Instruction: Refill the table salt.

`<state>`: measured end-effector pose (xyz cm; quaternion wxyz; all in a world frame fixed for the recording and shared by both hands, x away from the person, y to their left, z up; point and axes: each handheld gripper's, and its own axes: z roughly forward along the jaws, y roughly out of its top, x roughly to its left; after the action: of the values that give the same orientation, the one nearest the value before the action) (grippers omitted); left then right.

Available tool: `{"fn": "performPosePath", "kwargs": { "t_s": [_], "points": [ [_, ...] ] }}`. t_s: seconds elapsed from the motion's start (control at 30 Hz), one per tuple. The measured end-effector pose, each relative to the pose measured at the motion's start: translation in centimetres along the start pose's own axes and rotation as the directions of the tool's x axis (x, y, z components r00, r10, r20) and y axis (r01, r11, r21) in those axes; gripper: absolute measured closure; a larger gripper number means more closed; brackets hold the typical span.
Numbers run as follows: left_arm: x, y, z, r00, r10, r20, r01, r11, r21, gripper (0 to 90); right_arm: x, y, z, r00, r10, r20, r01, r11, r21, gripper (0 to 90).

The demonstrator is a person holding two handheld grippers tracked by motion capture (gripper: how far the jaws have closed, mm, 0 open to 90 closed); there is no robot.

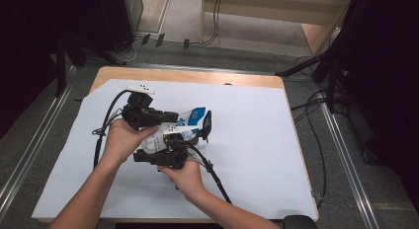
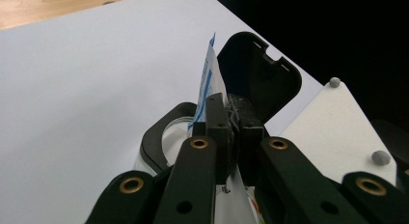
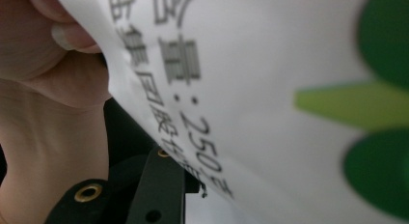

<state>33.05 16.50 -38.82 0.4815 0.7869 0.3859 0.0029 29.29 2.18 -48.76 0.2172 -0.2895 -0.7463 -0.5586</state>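
- The white and blue pouch (image 1: 185, 125) sits left of centre in the high view, raised above the white-covered surface (image 1: 257, 140).
- The left gripper (image 1: 170, 118) has its jaws pinching the pouch's top edge.
- Beside them, a black hinged lid (image 2: 258, 74) stands open.
- The right gripper (image 1: 170, 147) meets the pouch from below; I cannot tell its jaw state.

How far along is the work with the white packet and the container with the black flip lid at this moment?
Done: the container's black lid stands flipped open. In hand: the left gripper is shut on the top edge of the white and blue packet, and the right gripper holds the packet's lower part, above the white sheet. Left: the pictures don't show whether any contents have gone into the container's opening.
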Motion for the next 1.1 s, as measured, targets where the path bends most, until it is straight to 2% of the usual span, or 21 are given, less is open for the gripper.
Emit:
{"fn": "performPosePath", "kwargs": {
  "t_s": [0.23,0.67,1.1],
  "points": [
    [0.11,0.01,-0.02,1.0,-0.004,0.007,0.004,1.0,-0.005,88.2,0.22,0.06,-0.1,0.9997,0.01,-0.023,-0.01,0.9998,-0.016,75.1],
    [0.14,0.0,0.15,0.9999,-0.006,0.01,0.006,1.0,-0.001,87.6,-0.14,0.08,-0.05,0.996,0.053,-0.072,-0.054,0.9985,-0.012,75.2],
    [0.13,-0.01,0.12,1.0,-0.005,0.007,0.005,1.0,0.001,87.6,-0.2,0.08,-0.06,0.9983,0.034,-0.047,-0.035,0.9993,-0.01,75.2]
  ]
}}
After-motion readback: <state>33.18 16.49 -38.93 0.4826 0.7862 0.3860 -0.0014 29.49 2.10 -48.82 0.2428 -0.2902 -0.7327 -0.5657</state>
